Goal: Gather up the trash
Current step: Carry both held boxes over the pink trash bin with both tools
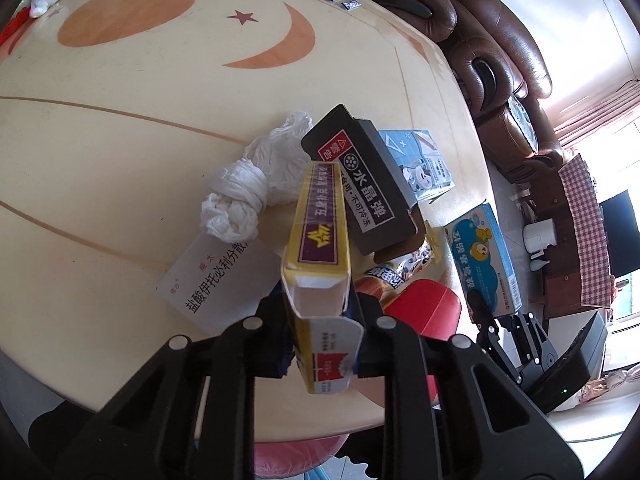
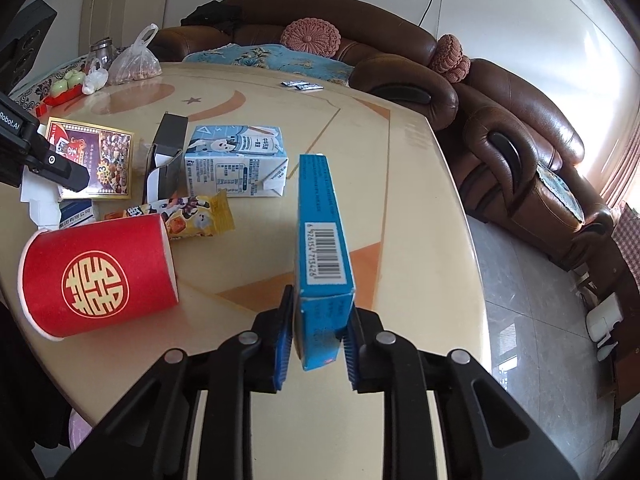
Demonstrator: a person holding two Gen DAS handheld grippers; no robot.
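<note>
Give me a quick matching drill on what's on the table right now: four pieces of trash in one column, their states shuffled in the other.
Things:
1. yellow box
2. blue box
3. red paper cup
4. milk carton

States:
A. lying on its side on the table
B. clamped in the left tongs
C. resting on the table, not gripped
D. clamped in the right tongs

Pairs: 1-B, 2-D, 3-A, 4-C
</note>
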